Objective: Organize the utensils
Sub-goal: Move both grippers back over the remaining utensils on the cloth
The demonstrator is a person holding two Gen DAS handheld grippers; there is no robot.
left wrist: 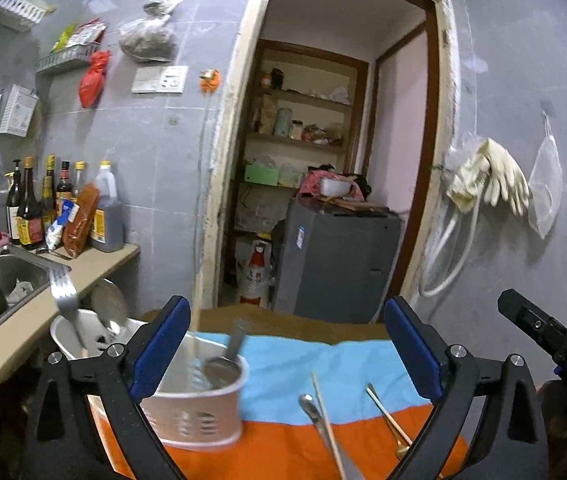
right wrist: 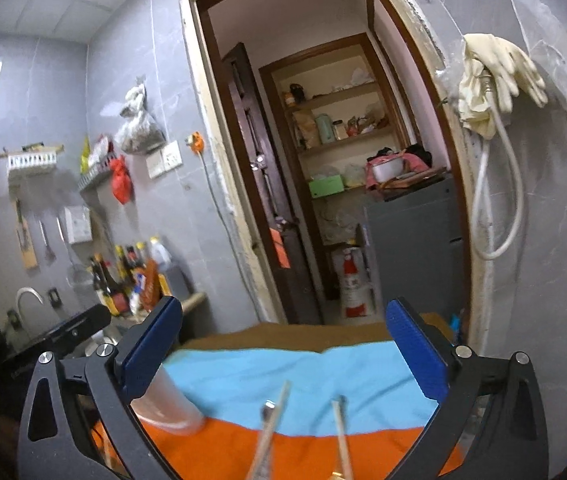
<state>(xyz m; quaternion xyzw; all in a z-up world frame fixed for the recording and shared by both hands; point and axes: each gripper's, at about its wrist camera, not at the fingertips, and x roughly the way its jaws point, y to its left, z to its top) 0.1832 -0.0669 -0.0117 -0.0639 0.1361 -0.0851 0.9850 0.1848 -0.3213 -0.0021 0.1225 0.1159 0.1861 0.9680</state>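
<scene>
On the blue and orange cloth (left wrist: pixel 283 364), a white holder (left wrist: pixel 199 408) holds a spoon (left wrist: pixel 223 364); loose chopsticks (left wrist: pixel 325 412) lie beside it. Both the left claw (left wrist: pixel 283 360) and right claw (right wrist: pixel 283 360) gape, released.

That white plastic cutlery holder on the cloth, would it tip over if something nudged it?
Possibly. The white holder looks like thin slotted plastic, so probably light. The tall fork and chopstick standing in it put weight up high. The soft cloth beneath may let it slide or rock.
</scene>
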